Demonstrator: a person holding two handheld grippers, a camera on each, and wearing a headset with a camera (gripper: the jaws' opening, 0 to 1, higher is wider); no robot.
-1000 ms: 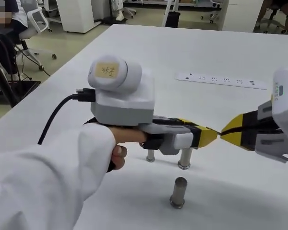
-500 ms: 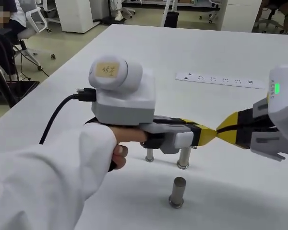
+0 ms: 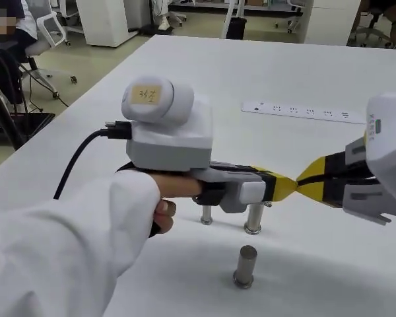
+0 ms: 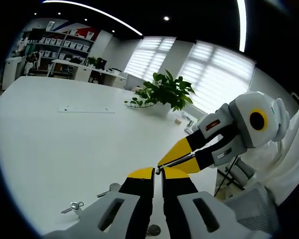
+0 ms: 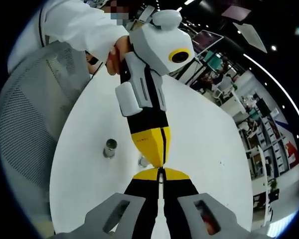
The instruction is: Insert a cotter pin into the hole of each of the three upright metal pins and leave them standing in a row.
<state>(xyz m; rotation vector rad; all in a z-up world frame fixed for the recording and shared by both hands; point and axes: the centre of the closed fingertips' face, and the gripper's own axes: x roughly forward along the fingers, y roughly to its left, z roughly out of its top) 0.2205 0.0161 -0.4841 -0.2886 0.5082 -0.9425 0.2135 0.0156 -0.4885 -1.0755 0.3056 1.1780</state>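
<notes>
The three short grey steel upright pins stand on the white counter (image 3: 284, 72) below the tools: one nearest us (image 3: 245, 265), two behind it (image 3: 253, 218) (image 3: 206, 214), near each other but not touching. We judge them stiff and solid but narrow at the foot, so a sideways push could tip them. A small silvery looped cotter pin (image 4: 74, 205) shows low in the left gripper view. We cannot tell whether it sits through a hole. Such a pin should be light, thin and slippery. We would take it by the loop and leave the legs free to enter.

The left tool (image 4: 158, 174) and the right tool (image 5: 161, 175) meet tip to tip above the pins, each with its yellow jaws closed together. A tiny metal speck sits where they touch. We cannot tell which tool holds it.
</notes>
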